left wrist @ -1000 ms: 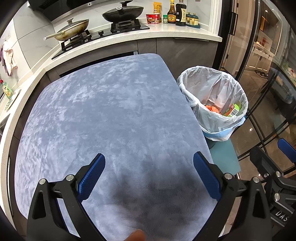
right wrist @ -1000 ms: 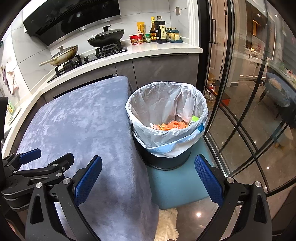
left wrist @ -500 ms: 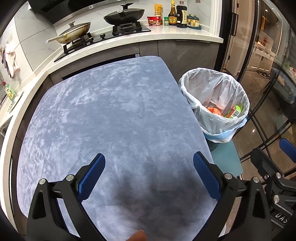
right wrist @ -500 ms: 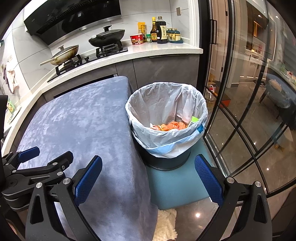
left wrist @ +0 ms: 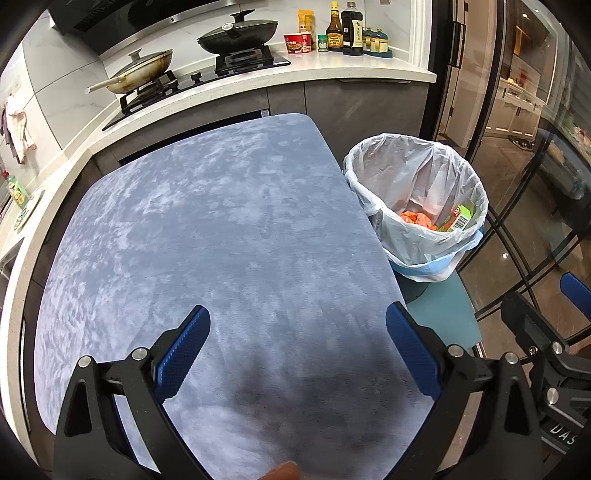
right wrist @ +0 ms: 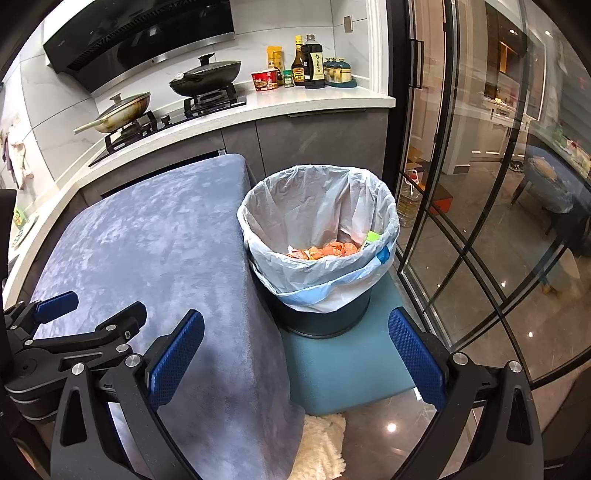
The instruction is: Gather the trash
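Note:
A dark bin with a white liner (left wrist: 417,192) (right wrist: 317,236) stands on a teal mat right of the grey-blue cloth-covered table (left wrist: 221,229) (right wrist: 155,243). Orange scraps (left wrist: 417,218) (right wrist: 325,250) and a green carton (left wrist: 460,218) (right wrist: 373,238) lie inside the bin. My left gripper (left wrist: 297,345) hovers open over the near part of the table, holding nothing. My right gripper (right wrist: 295,350) hangs open near the table's right edge, in front of the bin, with nothing between its fingers. Each gripper shows at the edge of the other's view.
Behind the table runs a white counter (left wrist: 332,66) with a hob, a lidded pan (left wrist: 147,70), a black wok (left wrist: 236,35), sauce bottles and a noodle cup (left wrist: 297,42). Glass doors (right wrist: 480,184) stand on the right. A cream rug (right wrist: 321,443) lies below the mat.
The left gripper's view has shifted slightly, with the counter and bin sitting a little lower in frame. Both grippers stay open and empty; the right view is nearly unchanged.

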